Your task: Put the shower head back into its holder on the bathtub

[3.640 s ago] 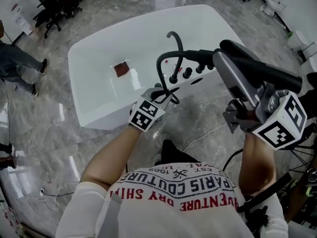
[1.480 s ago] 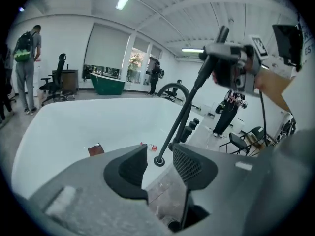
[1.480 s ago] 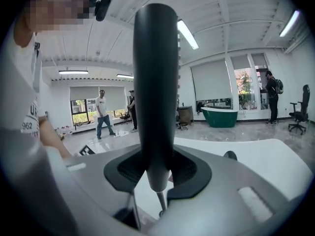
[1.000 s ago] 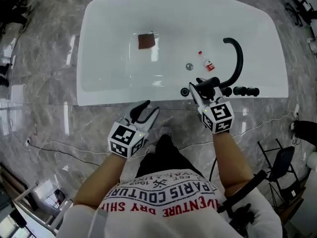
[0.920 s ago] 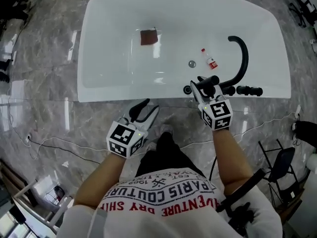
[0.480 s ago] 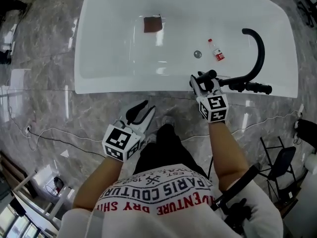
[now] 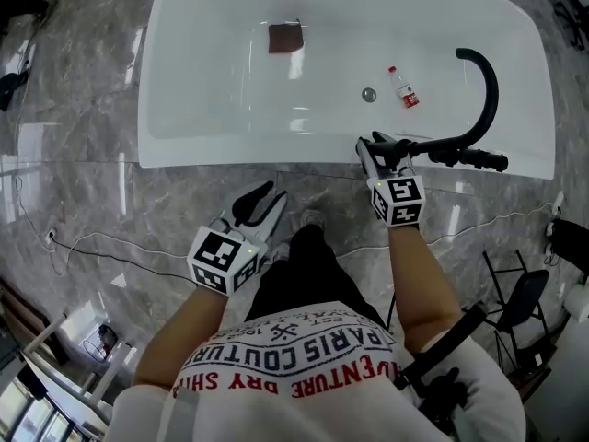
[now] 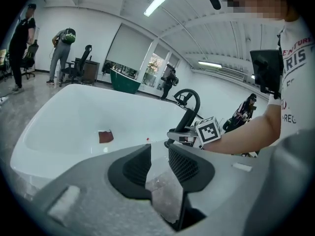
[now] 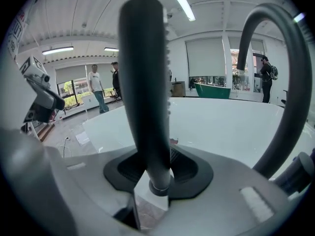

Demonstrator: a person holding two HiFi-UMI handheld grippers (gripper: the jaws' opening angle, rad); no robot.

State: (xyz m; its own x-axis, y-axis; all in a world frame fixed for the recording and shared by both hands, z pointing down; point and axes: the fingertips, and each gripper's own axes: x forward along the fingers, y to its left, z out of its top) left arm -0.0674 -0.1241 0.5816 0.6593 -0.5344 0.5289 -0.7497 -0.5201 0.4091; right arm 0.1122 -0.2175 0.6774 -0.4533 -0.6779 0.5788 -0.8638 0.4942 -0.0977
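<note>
The black shower head [image 9: 145, 82] stands upright between my right gripper's [image 9: 155, 173] jaws, which are shut on its handle. Its lower end sits at the white bathtub's rim [image 7: 276, 159], beside the black knobs [image 7: 433, 155] and the arched black faucet [image 7: 488, 72]. From above, the right gripper [image 7: 375, 147] is at the tub's near edge with the shower head [image 7: 385, 142] in it. I cannot tell whether the wand's foot sits in a holder. My left gripper [image 7: 260, 201] hangs over the floor short of the tub, open, with only floor in the gap [image 8: 160, 163].
In the tub lie a small bottle [image 7: 403, 88], a drain [image 7: 369, 94] and a brown square [image 7: 285, 37]. A thin cable [image 7: 92, 251] trails over the marble floor. A black stand [image 7: 515, 293] is at the right. People [image 8: 22, 43] stand far behind the tub.
The right gripper has come down from near my head to the tub's rim with the shower head. The left gripper has left the faucet and drawn back over the floor, its jaws a little narrower.
</note>
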